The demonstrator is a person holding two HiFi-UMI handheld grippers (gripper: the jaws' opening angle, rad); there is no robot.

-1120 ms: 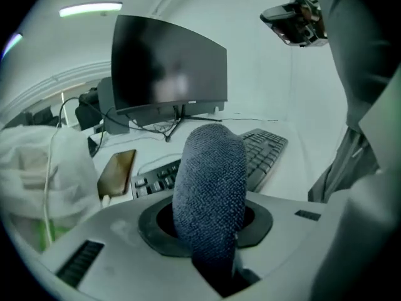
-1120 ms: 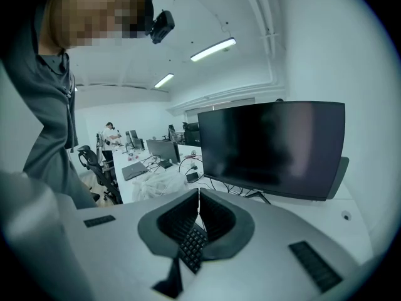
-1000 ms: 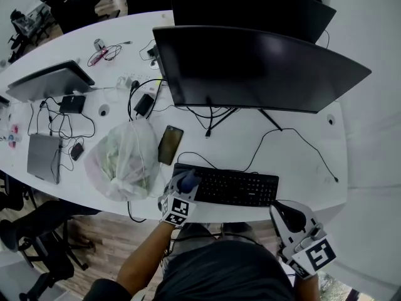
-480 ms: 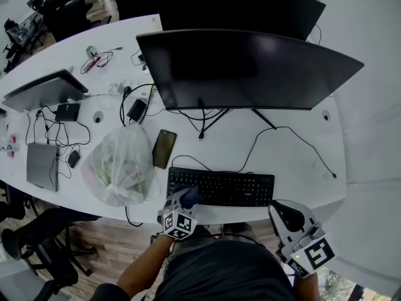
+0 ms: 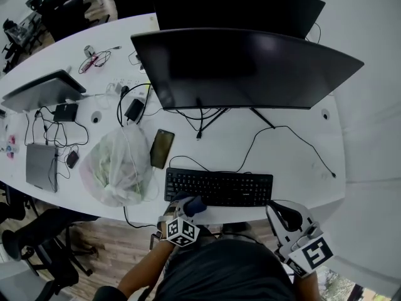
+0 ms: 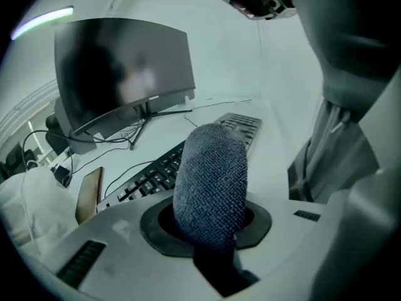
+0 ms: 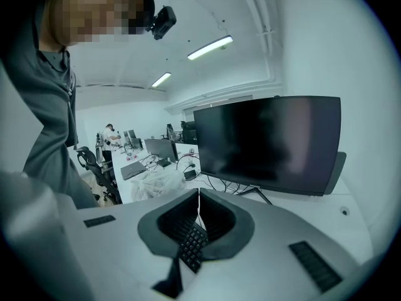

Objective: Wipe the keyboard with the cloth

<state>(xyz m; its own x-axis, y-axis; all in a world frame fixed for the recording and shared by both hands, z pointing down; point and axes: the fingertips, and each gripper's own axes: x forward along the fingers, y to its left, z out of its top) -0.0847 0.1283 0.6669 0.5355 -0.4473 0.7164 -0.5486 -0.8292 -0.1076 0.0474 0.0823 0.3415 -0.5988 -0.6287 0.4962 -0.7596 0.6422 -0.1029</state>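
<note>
Keyboard lies on the white worktop; cloth is held just off the keyboard's near left corner.
Left gripper: fingers pinching the blue-grey cloth, which stands up between them. Right gripper: off the keyboard's near right corner, fingers pressed together on nothing. Monitor stands behind the keyboard. Phone lies off its far left corner.

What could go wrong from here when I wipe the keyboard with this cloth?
1. The cloth is a narrow wad in the left gripper; pressing down may put the jaws on the keys instead.
2. Nothing braces the keyboard; the right gripper is shut and off to its right, so a stroke might slide it toward the phone.
</note>
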